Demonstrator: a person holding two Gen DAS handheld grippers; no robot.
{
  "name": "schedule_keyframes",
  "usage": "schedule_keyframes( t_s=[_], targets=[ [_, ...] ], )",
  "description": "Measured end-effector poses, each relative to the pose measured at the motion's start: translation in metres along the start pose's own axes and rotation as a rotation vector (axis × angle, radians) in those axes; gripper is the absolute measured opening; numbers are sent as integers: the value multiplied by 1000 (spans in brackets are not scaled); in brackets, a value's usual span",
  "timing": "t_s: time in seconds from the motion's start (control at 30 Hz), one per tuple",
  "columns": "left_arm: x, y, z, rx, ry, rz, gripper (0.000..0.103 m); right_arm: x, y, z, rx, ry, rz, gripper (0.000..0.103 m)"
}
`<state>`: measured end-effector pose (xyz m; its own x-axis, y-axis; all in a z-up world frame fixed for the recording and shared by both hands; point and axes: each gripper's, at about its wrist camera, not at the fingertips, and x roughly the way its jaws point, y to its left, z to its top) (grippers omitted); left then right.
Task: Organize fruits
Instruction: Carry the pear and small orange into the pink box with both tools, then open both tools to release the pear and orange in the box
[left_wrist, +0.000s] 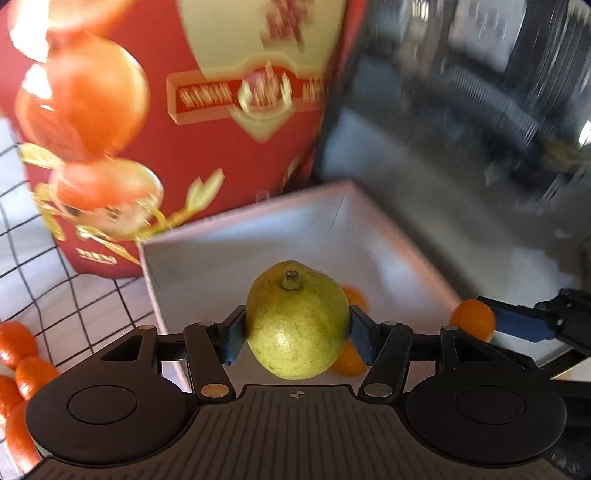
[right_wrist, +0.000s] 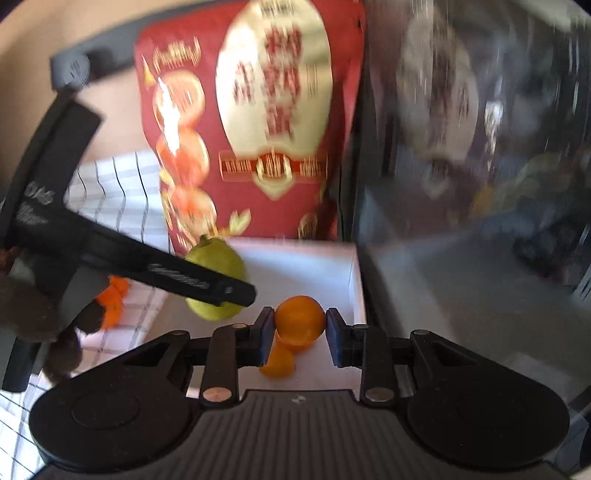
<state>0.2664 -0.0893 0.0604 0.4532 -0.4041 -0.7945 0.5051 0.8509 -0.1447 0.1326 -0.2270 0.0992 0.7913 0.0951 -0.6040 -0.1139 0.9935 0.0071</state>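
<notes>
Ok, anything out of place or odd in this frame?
Nothing stands out. The left gripper holds a green guava and the right gripper an orange, both over the white box, where two oranges already lie.

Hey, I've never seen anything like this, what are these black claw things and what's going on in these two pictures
These are two handheld grippers, one in each of a person's hands; no robot arm is involved. Each carries a wide-angle camera looking forward along its two fingers, so the black shape at the bottom of each picture is the gripper itself.

The left camera's picture shows the left gripper clamped on a green pear. The right camera's picture shows the right gripper clamped on an orange.

Both hang over an open white box that already has oranges in it. Behind it stands a red printed box. More loose oranges lie on a checked cloth to the left.
</notes>
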Motion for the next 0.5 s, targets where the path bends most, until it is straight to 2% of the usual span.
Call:
schedule_keyframes(
  t_s=[0.1, 0.23, 0.43, 0.5],
  targets=[
    [21, -5, -3, 33, 75, 37, 63, 18, -2, -14, -5, 47, 10, 29],
    [32, -16, -8, 134, 99, 110, 64, 28, -5, -26, 2, 76, 22, 29],
    [29, -14, -13, 146, 100, 94, 64, 35, -6, -25, 0, 97, 24, 29],
    [22, -11, -16, 136, 78, 82, 64, 37, -6, -24, -1, 103, 24, 29]
  ],
)
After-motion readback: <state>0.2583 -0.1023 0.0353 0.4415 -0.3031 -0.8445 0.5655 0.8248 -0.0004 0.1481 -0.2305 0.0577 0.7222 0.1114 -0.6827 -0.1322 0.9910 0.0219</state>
